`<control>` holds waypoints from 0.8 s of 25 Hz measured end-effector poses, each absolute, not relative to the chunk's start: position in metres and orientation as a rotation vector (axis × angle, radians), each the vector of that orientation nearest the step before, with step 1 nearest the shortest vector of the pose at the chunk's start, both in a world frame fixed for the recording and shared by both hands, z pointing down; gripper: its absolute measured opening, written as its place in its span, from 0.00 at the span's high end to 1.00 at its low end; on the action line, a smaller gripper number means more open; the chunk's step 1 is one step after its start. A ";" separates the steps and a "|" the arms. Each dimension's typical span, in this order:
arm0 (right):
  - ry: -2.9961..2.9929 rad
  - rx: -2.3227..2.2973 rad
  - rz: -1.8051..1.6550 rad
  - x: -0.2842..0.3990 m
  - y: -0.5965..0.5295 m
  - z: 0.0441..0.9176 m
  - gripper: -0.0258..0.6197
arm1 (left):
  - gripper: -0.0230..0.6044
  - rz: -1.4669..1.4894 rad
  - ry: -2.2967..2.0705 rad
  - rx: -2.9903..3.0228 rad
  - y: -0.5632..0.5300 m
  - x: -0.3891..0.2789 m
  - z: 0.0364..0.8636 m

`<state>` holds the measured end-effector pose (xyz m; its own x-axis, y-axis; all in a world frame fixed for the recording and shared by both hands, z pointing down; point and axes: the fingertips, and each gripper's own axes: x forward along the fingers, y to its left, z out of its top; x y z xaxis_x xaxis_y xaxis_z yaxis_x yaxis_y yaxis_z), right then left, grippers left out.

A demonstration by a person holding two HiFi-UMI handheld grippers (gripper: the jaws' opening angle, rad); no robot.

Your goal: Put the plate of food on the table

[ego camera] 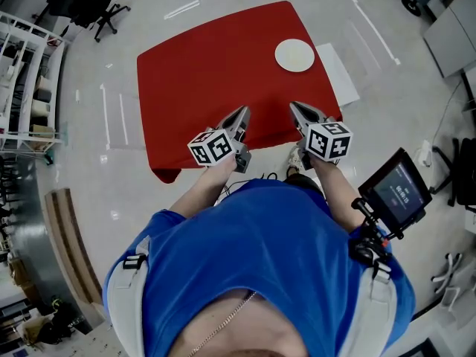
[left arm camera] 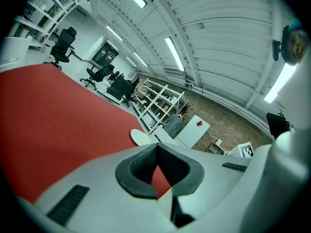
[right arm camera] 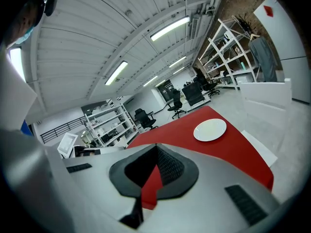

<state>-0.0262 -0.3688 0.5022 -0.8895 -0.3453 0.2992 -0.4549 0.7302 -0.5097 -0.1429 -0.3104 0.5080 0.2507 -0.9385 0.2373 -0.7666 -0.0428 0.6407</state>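
Observation:
A white round plate (ego camera: 294,55) lies on the red table (ego camera: 216,80) near its far right corner; no food shows on it. Both grippers hover over the table's near edge, pointing toward the far side. My left gripper (ego camera: 242,112) is shut with nothing between its jaws. My right gripper (ego camera: 294,108) is also shut and empty, and the plate lies a good way beyond it. In the left gripper view the plate (left arm camera: 140,137) peeks out just past the closed jaws (left arm camera: 156,147). Beyond the closed jaws (right arm camera: 156,147), the right gripper view shows the plate (right arm camera: 210,129) to the right.
A white board (ego camera: 338,71) lies on the floor beside the table's right edge. Black office chairs (ego camera: 89,6) stand at the far left, with white shelving (ego camera: 26,88) along the left wall. A small screen (ego camera: 394,192) is mounted by my right arm.

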 end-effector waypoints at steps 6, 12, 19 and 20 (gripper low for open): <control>-2.749 0.646 0.865 -0.025 -0.369 0.501 0.96 | 0.95 -0.317 -1.546 1.852 -0.311 -0.141 0.509; -2.745 0.649 0.862 -0.025 -0.369 0.502 0.96 | 0.95 -0.314 -1.538 1.852 -0.312 -0.140 0.511; -2.735 0.662 0.866 -0.023 -0.369 0.501 0.96 | 0.95 -0.310 -1.525 1.846 -0.313 -0.138 0.511; -2.733 0.665 0.870 -0.023 -0.369 0.502 0.96 | 0.95 -0.308 -1.523 1.845 -0.313 -0.137 0.511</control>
